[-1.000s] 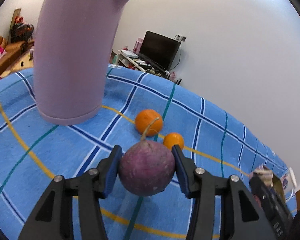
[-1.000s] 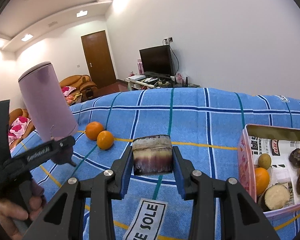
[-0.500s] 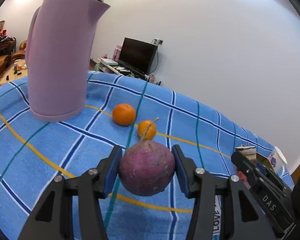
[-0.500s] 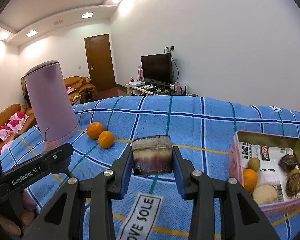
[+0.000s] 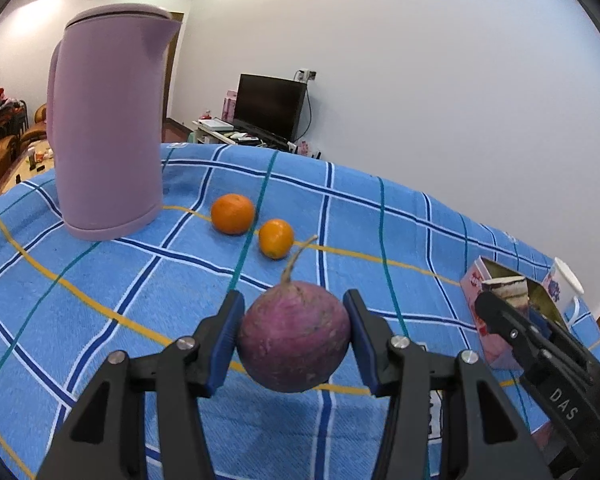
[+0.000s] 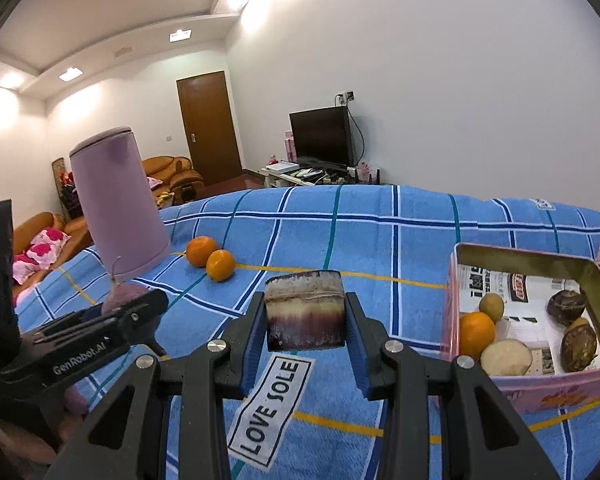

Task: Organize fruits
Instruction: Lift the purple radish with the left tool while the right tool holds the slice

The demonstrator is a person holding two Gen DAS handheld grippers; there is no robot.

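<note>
Between pads, turnip point(image 5: 294, 336) stem up-right, away

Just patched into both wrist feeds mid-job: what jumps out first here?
Both grippers are loaded above the blue checked cloth: the left gripper clamps a round purple root with a thin stalk, and the right gripper clamps a cut purple-and-cream chunk. A tall lilac kettle stands far left beside two loose oranges, and a pink box at right holds more produce.

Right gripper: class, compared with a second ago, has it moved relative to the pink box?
Yes. The right gripper, shut on the sugarcane piece, has drawn closer to the pink box, which now shows more fully in its view.
</note>
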